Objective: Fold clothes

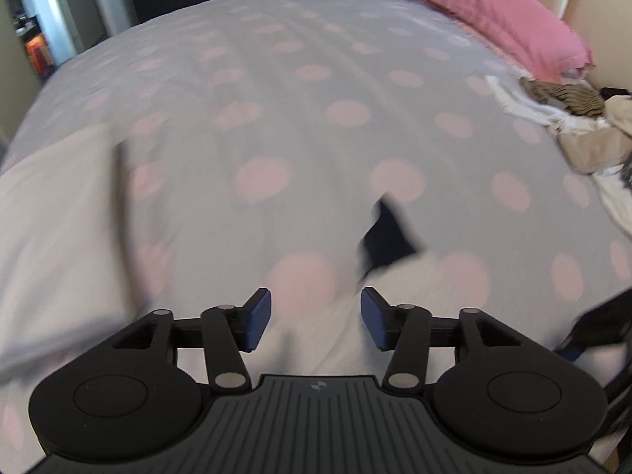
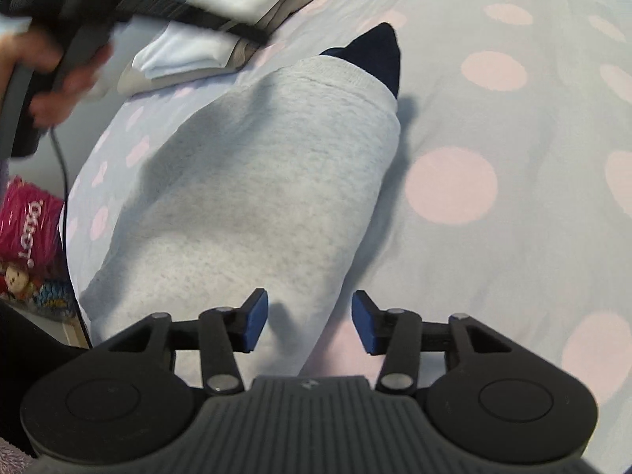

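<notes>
The grey sweatshirt (image 2: 252,181) lies folded on the dotted duvet (image 2: 493,126), a dark navy piece (image 2: 381,53) poking out at its far end. The right gripper (image 2: 310,324) hangs over its near edge, jaws apart and pinching nothing; the left gripper (image 1: 316,318) is likewise parted and empty above the duvet. The risk: a shallow pinch could catch only the top layer and undo the fold, or drag it toward the folded stack (image 2: 221,31) nearby

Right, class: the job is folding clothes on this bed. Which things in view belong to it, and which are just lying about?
Part of the job:
- grey garment
- folded stack
- unfolded clothes pile
- left gripper, right gripper, both open

Just lying about:
- pink pillow
- pink bag
- spotted duvet
</notes>
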Demonstrator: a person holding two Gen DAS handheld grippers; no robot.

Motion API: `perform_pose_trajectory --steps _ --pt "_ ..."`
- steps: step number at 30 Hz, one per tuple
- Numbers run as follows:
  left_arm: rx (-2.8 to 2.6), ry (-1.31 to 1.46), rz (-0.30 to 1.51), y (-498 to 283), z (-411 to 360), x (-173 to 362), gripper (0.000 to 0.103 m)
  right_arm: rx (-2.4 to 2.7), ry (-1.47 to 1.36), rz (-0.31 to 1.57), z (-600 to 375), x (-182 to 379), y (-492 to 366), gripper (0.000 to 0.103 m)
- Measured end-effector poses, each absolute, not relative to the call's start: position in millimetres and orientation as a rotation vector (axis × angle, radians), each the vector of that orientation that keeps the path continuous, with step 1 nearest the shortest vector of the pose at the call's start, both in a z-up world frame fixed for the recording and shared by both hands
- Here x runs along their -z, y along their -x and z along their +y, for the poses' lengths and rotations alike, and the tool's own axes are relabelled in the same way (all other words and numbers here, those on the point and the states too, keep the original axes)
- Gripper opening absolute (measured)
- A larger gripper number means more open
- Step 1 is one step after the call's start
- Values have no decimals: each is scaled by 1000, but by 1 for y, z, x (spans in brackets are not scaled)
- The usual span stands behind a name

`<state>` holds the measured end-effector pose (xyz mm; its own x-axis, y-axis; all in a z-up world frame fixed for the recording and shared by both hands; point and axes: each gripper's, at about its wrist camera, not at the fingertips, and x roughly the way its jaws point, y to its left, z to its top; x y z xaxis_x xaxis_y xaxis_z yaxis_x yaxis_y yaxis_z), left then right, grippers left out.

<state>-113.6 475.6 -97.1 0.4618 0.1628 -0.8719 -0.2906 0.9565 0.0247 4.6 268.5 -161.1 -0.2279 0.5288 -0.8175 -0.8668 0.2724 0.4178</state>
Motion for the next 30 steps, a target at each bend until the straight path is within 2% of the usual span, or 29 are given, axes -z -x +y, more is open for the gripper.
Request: perform_pose_trajectory --steps 6,12,13,14,16,17,20,30 --pt "-345 209 1093 199 479 109 53 -1299 328 1218 243 161 23 63" --pt "-415 413 1022 244 484 134 53 -1239 250 1224 230 168 53 63" --pt "-423 441 999 248 484 139 46 -1227 241 1220 227 168 57 63" --pt "-434 463 982 251 485 144 28 -1218 232 1215 225 168 61 63" --pt "-476 473 980 251 487 153 6 -1202 218 1204 223 168 69 63" --pt "-486 475 982 251 488 156 5 -1195 214 1197 224 169 74 62" --pt "-514 459 999 249 488 164 4 -1149 207 1208 222 179 84 45" --pt "-539 358 1013 255 477 181 4 -1094 157 1252 205 200 97 45"
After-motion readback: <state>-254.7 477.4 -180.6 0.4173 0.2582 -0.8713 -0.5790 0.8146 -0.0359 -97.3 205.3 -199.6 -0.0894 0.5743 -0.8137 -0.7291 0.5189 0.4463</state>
